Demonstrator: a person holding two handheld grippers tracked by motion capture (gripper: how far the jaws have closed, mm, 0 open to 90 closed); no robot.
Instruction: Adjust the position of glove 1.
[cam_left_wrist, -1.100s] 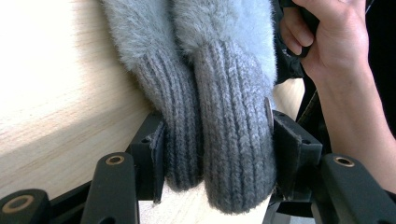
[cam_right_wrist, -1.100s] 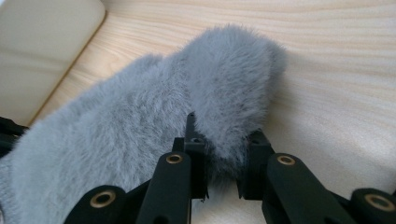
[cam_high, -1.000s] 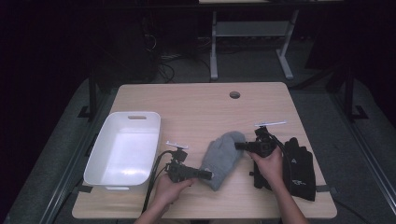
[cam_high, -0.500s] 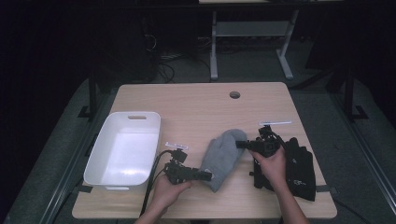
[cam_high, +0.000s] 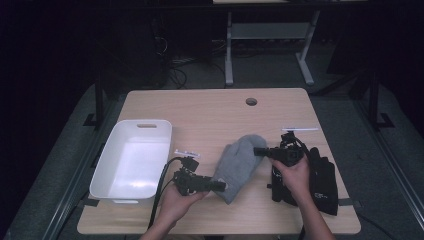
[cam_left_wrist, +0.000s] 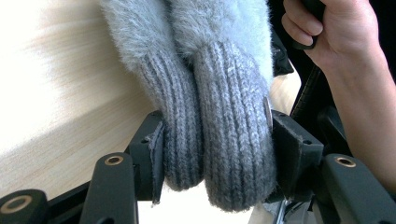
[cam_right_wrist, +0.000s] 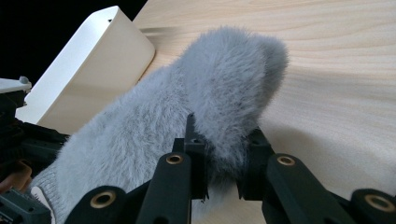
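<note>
A: The counter (cam_high: 210, 107) carries a white tub (cam_high: 131, 159) on its left and a pair of grey mittens (cam_high: 236, 166) lying stacked near the middle, with a black bag (cam_high: 322, 181) at the right edge. Where does the pair sit between the grippers?

B: It stretches between them, resting on the wood. The left gripper (cam_left_wrist: 212, 151) has its fingers (cam_left_wrist: 152, 149) clamped on both ribbed cuffs (cam_left_wrist: 219, 126), one layer beside the other. The right gripper (cam_right_wrist: 219, 161) has its fingers (cam_right_wrist: 191, 140) pinched on the fuzzy tip (cam_right_wrist: 229, 93), narrow with fluff squeezed between them.

A: So what makes the lift go well?

B: Likely both hands rise together and level, keeping the fabric lightly taut so neither mitten slips out. The cuff hold looks the safer one, since knit is firm; the tip hold has mostly fur, so a sharp tug there could let it slide free.

A: And the destination?

B: The tub seems the probable target. It stands just beyond the left hand (cam_high: 175, 202), so the pair travels leftward, cuffs leading, clearing the near rim before either gripper lets go.
</note>
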